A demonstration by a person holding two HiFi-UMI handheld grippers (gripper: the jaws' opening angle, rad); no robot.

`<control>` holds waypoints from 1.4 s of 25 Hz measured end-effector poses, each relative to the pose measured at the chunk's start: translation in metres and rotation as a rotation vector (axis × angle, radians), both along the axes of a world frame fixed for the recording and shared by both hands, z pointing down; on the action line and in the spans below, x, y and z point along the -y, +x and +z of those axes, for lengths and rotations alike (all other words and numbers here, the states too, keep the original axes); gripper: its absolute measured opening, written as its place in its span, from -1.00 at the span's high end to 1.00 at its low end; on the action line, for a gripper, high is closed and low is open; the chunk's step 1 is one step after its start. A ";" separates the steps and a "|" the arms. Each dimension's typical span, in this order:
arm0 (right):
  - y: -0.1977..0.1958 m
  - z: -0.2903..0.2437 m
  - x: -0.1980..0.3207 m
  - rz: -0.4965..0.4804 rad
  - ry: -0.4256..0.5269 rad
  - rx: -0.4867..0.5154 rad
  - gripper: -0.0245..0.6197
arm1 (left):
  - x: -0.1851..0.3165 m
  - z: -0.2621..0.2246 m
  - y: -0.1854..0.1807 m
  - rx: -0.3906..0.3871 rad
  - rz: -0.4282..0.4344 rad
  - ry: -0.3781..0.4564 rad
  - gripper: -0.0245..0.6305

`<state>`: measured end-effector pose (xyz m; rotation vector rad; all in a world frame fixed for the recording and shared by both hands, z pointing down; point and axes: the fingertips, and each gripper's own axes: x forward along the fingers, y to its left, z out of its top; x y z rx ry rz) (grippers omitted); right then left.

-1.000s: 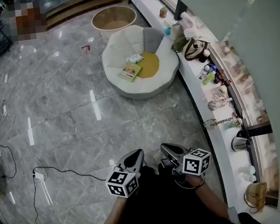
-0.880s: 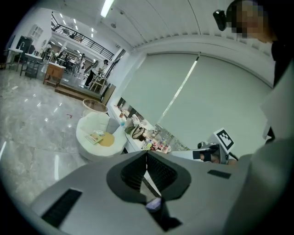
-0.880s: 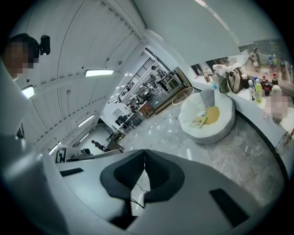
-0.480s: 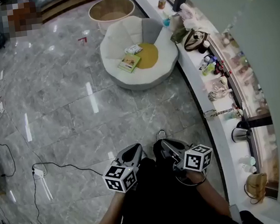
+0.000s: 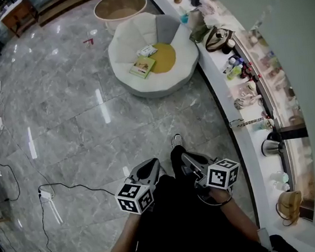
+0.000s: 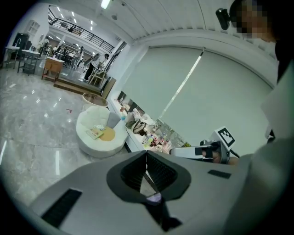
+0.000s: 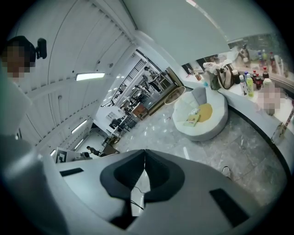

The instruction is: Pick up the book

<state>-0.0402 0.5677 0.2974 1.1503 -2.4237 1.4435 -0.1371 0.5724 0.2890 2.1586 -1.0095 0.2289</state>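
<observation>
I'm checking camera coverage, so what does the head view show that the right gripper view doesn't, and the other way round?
Only the head view: the silver metal kettle on the white curved counter, and the right claw from outside with its marker cube. Only the right gripper view: that claw's jaws shut together with nothing between them, and the long ceiling strip light. Both: the green rectangular book lying on the round white cushioned chair beside its yellow round cushion.

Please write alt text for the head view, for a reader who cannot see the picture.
A person, seen from above, holds the left hand-held gripper and the right hand-held gripper shut above a grey marble floor. Ahead, a green book lies on a round white chair beside a yellow cushion.
</observation>
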 end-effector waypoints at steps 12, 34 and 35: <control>0.019 -0.008 0.102 -0.024 0.028 0.049 0.87 | 0.085 -0.009 0.025 0.075 -0.011 0.038 0.88; 0.122 -0.006 0.241 0.009 0.016 0.106 0.87 | 0.217 -0.014 0.124 0.089 -0.008 0.029 0.88; 0.123 -0.004 0.242 0.006 0.011 0.108 0.87 | 0.218 -0.012 0.124 0.092 -0.016 0.023 0.88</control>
